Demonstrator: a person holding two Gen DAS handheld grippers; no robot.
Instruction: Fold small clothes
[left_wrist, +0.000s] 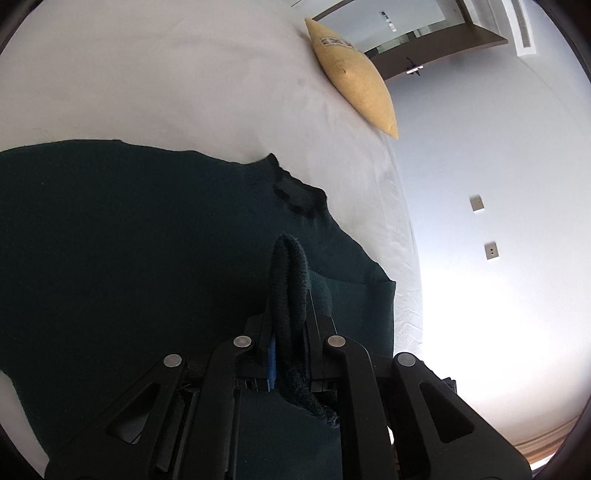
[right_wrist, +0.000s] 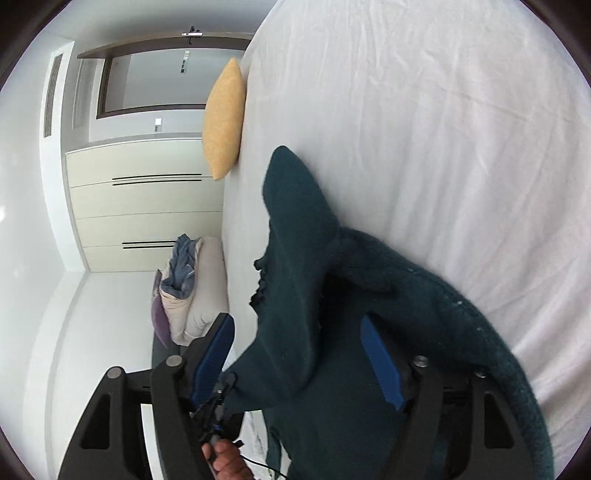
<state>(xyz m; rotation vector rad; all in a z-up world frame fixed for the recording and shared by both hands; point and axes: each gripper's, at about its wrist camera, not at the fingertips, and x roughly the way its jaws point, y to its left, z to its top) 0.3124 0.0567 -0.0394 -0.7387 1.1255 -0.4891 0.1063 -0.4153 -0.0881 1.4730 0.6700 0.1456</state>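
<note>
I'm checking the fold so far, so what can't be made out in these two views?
- Left wrist view: the sweater runs off the left and bottom edges; the left tool covers the pinched fold.
- Right wrist view: sweater drapes between the right tool's open fingers, hiding any contact.
- The pillow's print is too blurred to read.

The right gripper (right_wrist: 299, 350) stands with its blue-padded fingers (right_wrist: 380, 363) wide apart, and a dark teal knitted sweater (right_wrist: 306, 295) lies bunched between and ahead of them on the white bed sheet (right_wrist: 424, 110). Far ahead to its left, a mustard-yellow cushion (right_wrist: 223, 118) rests at the sheet's edge. Nearer left sits a heap of folded beige, blue and purple bedding (right_wrist: 188, 288).
</note>
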